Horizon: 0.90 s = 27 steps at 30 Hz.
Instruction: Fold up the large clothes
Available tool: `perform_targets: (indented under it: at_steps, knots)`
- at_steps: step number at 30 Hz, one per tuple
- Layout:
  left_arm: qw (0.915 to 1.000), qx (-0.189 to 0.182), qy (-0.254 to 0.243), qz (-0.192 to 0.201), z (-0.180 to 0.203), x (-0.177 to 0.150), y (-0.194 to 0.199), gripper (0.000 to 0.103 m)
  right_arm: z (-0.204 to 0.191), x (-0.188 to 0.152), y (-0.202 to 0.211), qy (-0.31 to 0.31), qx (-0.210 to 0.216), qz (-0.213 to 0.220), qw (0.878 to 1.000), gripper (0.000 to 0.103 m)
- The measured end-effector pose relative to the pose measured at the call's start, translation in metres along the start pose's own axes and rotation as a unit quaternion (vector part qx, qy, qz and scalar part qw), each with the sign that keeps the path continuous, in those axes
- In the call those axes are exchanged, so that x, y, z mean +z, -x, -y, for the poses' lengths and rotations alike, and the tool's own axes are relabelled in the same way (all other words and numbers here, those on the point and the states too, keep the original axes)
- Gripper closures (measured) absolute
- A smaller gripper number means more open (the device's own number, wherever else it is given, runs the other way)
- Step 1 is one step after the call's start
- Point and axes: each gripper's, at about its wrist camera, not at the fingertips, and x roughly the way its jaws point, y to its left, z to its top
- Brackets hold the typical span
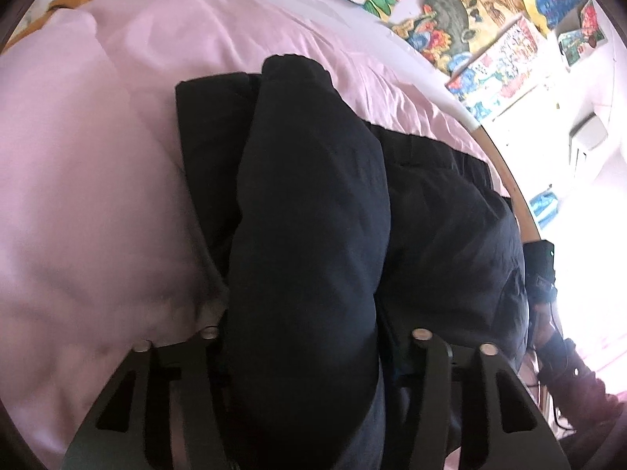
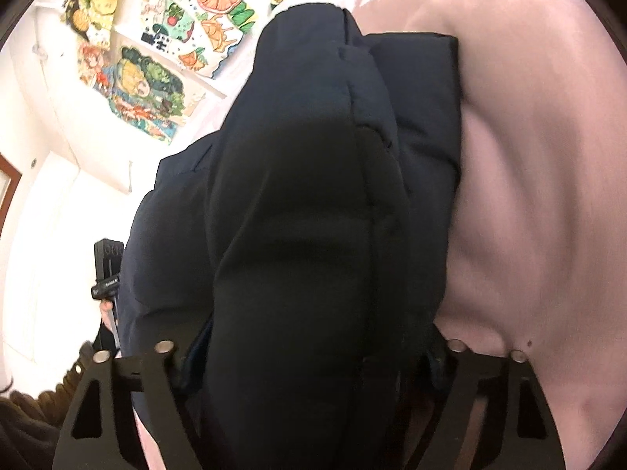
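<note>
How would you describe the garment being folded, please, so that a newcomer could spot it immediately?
Find the pink bed sheet below the wall of colourful drawings. On it lies a dark navy padded jacket, the only dark, puffy, quilted thing there, with one thick fold rising between the fingers of each tool.

A pink bedsheet (image 1: 98,156) was seen filling the left of the frame; colourful drawings (image 1: 450,11) were noted on the white wall (image 2: 47,196) at upper right.

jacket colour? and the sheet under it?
Puffy jacket is dark navy, near black; bed sheet is pale pink. The left wrist view shows both best.
</note>
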Motion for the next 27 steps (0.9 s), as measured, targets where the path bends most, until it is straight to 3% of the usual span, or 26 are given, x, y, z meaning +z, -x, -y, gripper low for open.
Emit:
perform_targets:
  at_steps: [7, 12, 17, 22, 27]
  knots:
    - [0.9962, 0.083, -0.01, 0.026, 0.043, -0.01, 0.002, 0.08, -0.012, -0.005, 0.008, -0.019, -0.029, 0.022, 0.999, 0.055]
    - [0.9945, 0.099, 0.03, 0.016, 0.066, -0.008, 0.022, 0.086, -0.046, -0.004, 0.025, -0.004, -0.064, 0.035, 0.997, 0.07]
    - [0.993, 0.11, 0.041, 0.01, 0.101, -0.009, 0.068, 0.087, -0.1, -0.008, 0.06, 0.009, -0.088, 0.026, 0.996, 0.072]
    - [0.9927, 0.106, 0.058, 0.002, 0.118, -0.039, 0.13, 0.087, -0.148, -0.029, 0.1, 0.01, -0.082, 0.017, 0.996, 0.072]
    - [0.99, 0.135, 0.041, 0.003, 0.147, -0.063, 0.146, 0.087, -0.177, -0.055, 0.109, -0.01, -0.086, 0.008, 0.996, 0.072]
